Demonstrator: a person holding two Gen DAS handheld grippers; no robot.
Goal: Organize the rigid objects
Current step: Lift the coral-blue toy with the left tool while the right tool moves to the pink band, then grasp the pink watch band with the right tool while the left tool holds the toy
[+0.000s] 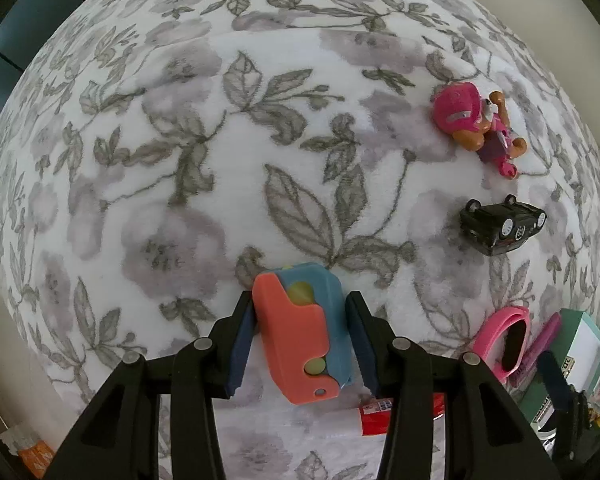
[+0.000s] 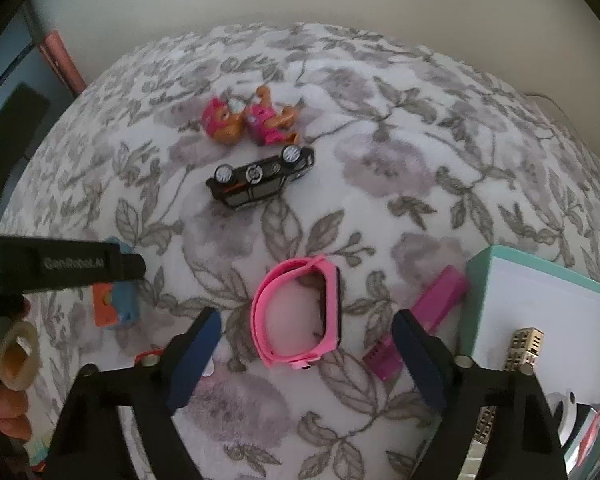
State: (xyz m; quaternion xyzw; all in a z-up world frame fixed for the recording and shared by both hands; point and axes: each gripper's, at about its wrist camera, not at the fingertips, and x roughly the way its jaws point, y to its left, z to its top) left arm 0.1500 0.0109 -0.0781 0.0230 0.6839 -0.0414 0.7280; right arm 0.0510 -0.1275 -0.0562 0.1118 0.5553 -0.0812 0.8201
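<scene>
Two handheld grippers work over a floral blanket (image 1: pixel 180 140) strewn with small toys. The left gripper (image 1: pixel 300 336) points straight down and is clenched on an orange-and-blue plastic toy (image 1: pixel 300 332), its navy pads pressing both long sides so the piece hangs upright and clear for carrying. The right gripper (image 2: pixel 306 354) hovers with jaws spread wide and nothing between the pads, straddling a pink wristwatch (image 2: pixel 298 314) that lies on the blanket just ahead, apparently lined up as the next pick. A pink pup figurine (image 2: pixel 252 122) and a black toy car (image 2: pixel 260 180), tipped wheels-up, lie farther back, near each other. A teal-rimmed box (image 2: pixel 540 280) at the right edge, already holding small items, is likely the destination
</scene>
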